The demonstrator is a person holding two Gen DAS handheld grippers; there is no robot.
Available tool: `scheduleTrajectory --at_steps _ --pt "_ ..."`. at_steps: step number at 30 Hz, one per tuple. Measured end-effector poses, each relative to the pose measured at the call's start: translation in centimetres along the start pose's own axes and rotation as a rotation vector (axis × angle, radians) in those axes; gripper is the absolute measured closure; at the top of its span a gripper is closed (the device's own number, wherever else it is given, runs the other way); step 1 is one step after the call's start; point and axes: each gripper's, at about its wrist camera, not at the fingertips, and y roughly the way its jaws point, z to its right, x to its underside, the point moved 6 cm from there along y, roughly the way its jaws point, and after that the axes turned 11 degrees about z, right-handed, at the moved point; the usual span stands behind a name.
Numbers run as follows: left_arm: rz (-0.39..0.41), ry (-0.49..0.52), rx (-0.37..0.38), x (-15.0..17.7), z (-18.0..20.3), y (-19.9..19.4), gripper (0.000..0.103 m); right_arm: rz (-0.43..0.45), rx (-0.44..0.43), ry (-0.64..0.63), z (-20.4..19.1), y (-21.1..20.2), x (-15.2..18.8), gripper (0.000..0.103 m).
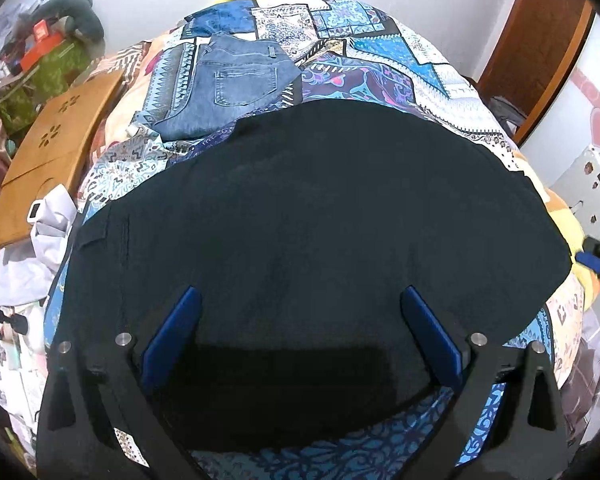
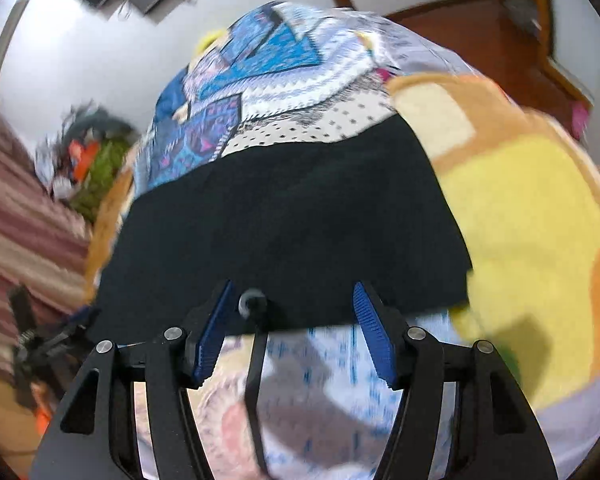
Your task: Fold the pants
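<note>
Black pants (image 1: 308, 232) lie spread flat across a patterned blue bedspread (image 1: 380, 64). My left gripper (image 1: 300, 300) is open, its blue fingers (image 1: 176, 328) wide apart just above the near part of the pants, holding nothing. In the right wrist view the black pants (image 2: 284, 220) lie ahead, and my right gripper (image 2: 294, 296) is open and empty over their near edge. The view is blurred. The right gripper's tip also shows at the far right of the left wrist view (image 1: 594, 258).
Folded blue jeans (image 1: 224, 88) lie at the back of the bed. A wooden lap table (image 1: 52, 152) and clutter (image 1: 40, 56) are at the left. A yellow and orange plush cushion (image 2: 520, 200) lies right of the pants. A brown door (image 1: 540, 36) stands at the right.
</note>
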Motion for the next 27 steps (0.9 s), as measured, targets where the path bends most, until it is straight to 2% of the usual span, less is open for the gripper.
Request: scheduleTrajectory --at_steps 4,7,9,19,22,24,25,26,27 --pt "0.005 0.000 -0.006 0.0 0.1 -0.1 0.001 -0.026 -0.047 0.148 0.6 0.9 2.1 0.042" --pt "0.001 0.002 -0.003 0.1 0.1 -0.1 0.001 0.003 -0.048 0.217 1.1 1.7 2.4 0.042" --pt "0.001 0.003 -0.002 0.1 0.1 -0.2 0.001 0.014 -0.067 0.265 1.3 2.1 2.0 0.036" --pt "0.002 0.008 -0.002 0.1 0.0 -0.1 0.000 0.034 -0.023 0.303 2.7 5.0 0.0 0.036" --pt "0.001 0.011 -0.004 0.0 0.1 0.0 0.000 0.056 -0.004 0.288 3.3 4.9 -0.7 0.050" --pt "0.002 0.009 -0.006 -0.1 0.1 0.1 0.000 0.075 0.007 0.278 3.7 4.8 -1.2 0.065" --pt "0.002 0.010 -0.005 0.0 0.1 0.1 0.000 0.084 0.013 0.270 3.5 4.9 -1.5 0.069" --pt "0.003 0.008 -0.006 -0.1 0.1 0.1 0.000 0.097 0.027 0.252 3.6 4.8 -1.9 0.083" --pt "0.003 0.007 -0.007 -0.2 0.2 0.2 0.000 0.115 0.040 0.220 3.5 4.6 -2.4 0.088"
